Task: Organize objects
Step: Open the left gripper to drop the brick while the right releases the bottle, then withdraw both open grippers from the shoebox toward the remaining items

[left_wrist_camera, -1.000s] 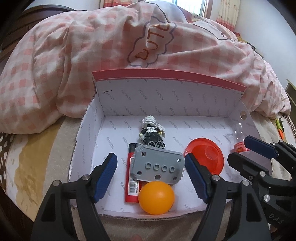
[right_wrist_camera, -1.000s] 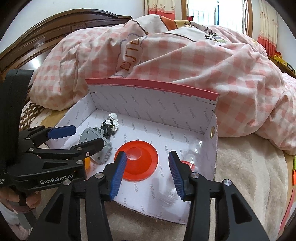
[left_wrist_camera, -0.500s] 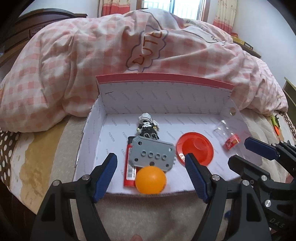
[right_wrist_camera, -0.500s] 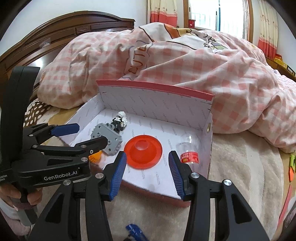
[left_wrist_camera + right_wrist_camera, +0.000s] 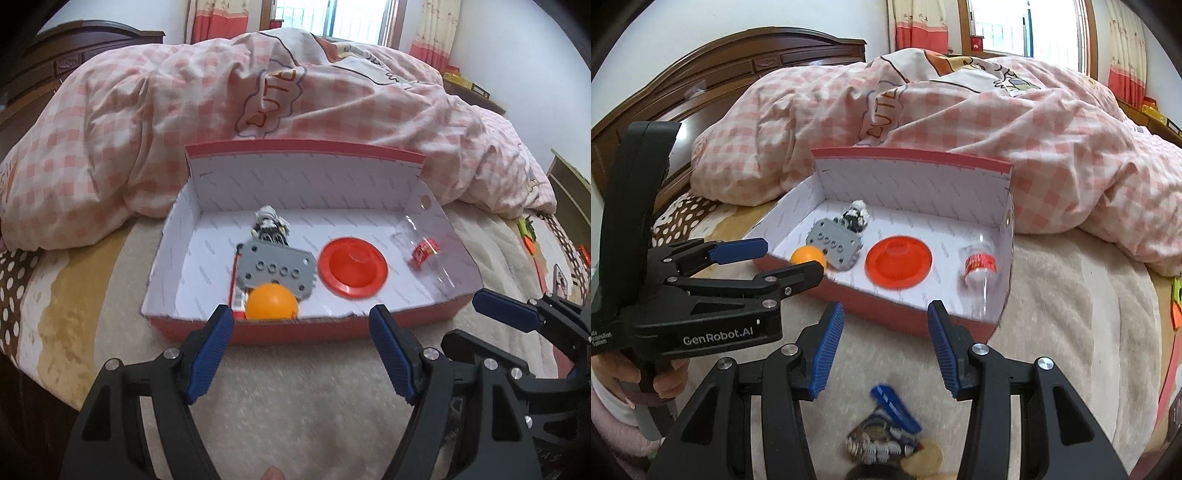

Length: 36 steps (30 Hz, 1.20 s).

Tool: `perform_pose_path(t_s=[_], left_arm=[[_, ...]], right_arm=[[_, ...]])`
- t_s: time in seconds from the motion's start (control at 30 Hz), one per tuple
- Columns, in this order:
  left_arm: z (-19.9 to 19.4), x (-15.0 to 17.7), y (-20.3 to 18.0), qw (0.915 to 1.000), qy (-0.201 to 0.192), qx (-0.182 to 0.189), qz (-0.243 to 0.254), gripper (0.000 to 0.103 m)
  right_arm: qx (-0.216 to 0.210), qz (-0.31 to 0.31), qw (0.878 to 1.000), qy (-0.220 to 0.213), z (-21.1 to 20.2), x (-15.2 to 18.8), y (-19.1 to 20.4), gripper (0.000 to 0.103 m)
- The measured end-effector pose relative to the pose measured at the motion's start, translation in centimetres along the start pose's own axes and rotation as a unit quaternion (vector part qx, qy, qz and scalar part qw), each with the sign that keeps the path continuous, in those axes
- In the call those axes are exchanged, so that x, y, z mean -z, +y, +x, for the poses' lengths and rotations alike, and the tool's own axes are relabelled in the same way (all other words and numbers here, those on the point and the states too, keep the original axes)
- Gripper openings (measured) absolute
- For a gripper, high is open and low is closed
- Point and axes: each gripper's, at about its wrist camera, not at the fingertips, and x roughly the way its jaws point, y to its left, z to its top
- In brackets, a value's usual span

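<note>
Both my tongs hang over the bed (image 5: pixel 295 406) on the near side of the box (image 5: pixel 306 328), and neither holds anything. The left tongs (image 5: pixel 301 350) stand wide; the right tongs (image 5: pixel 884 343) stand about half open, with only blanket between the blue pads.

The box sits against the quilt (image 5: pixel 147 122) and already holds a ball (image 5: pixel 272 301) at its near wall, a grey plate (image 5: pixel 277 267) leaning over a lighter (image 5: pixel 239 295), a figure (image 5: pixel 268 224) behind them, a red lid (image 5: pixel 352 267) and a clear bottle (image 5: pixel 979 269) on its side at the right wall.

What is left, I judge, lies just below my right tongs: a blue piece (image 5: pixel 895 404) and a dark jumble (image 5: pixel 882 443) beside it, blurred enough that I cannot say what it is.

To do this well I would use the right tongs, since they are nearest. I would tip them down over the blue piece, set the pads across its short width, close firmly, and lift clear of the box's near wall before moving in. The free floor between lid and bottle looks the best spot. I would keep the left tongs out of the way, as the two sit close together.
</note>
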Motion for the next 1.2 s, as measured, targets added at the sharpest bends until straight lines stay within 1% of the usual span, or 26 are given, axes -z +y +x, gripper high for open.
perform_pose_path(t_s=[0.63, 1.0, 1.1, 1.2], left_arm=[[-0.8, 3.3, -2.8, 0.9991, 0.023, 0.023, 0.027, 0.076], [-1.0, 4.4, -4.1, 0.9981, 0.028, 0.041, 0.036, 0.076], [-1.0, 4.8, -4.5, 0.9977, 0.031, 0.044, 0.041, 0.076], [-1.0, 5.1, -4.8, 0.9970, 0.037, 0.054, 0.042, 0.076]], right_arm=[[0.008, -0.010, 1.000, 0.013, -3.1, 4.5, 0.0, 0.048], [0.009, 0.007, 1.000, 0.019, -4.3, 6.7, -1.1, 0.048], [0.000, 0.022, 1.000, 0.022, -4.7, 7.4, -1.8, 0.048], [0.008, 0.026, 0.999, 0.020, -5.4, 8.2, -2.5, 0.048]])
